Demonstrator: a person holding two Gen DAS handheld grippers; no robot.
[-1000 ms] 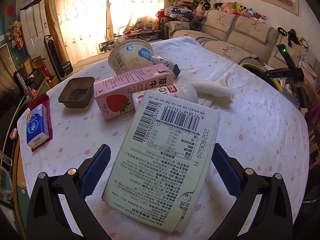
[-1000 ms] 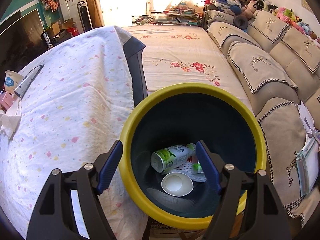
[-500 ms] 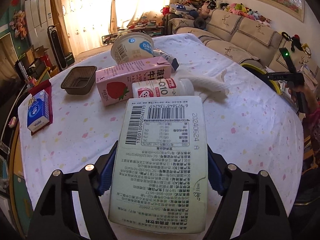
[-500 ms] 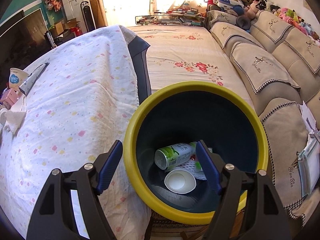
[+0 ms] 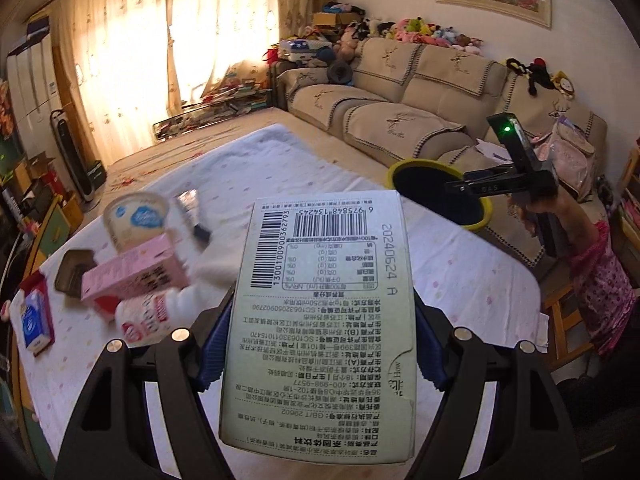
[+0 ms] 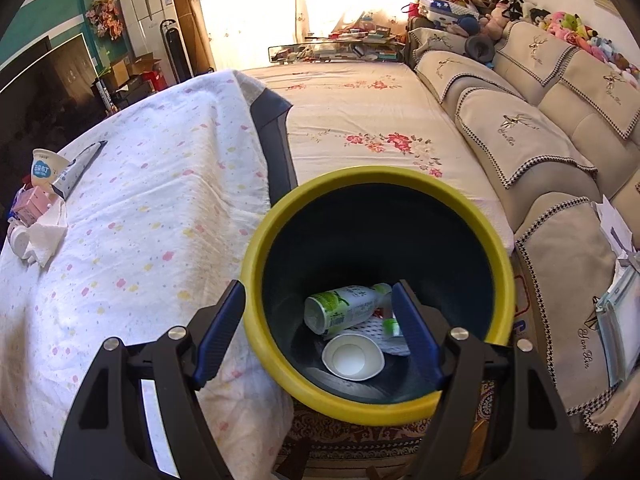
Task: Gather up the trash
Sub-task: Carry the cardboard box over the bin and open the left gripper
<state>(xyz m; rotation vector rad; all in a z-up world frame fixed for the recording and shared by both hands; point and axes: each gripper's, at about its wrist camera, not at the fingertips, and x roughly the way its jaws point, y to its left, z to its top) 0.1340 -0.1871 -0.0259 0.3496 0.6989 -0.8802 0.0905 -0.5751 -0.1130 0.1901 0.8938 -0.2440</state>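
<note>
My left gripper [image 5: 322, 344] is shut on a flat pale green drink carton [image 5: 328, 272], printed side up, held above the table with the blue pads against its long edges. The yellow-rimmed dark bin [image 5: 400, 168] stands beyond the table's right edge. My right gripper [image 6: 320, 332] hangs open over the bin [image 6: 256, 248] with nothing between its fingers; in the left wrist view that right gripper [image 5: 504, 184] is held by a hand. A green can [image 6: 344, 306] and a white paper cup [image 6: 352, 360] lie in the bin.
On the table's left lie a pink carton [image 5: 136, 276], a white bottle [image 5: 152, 316], a yoghurt cup [image 5: 136, 220], a brown tray [image 5: 74, 270], a crumpled tissue [image 5: 216, 264] and a blue tissue pack [image 5: 36, 320]. A sofa [image 5: 400, 120] stands behind the bin.
My left gripper closed on the green carton, lifted it off the table and swung right toward the bin. The right gripper drifted slightly and stayed open over the bin.
</note>
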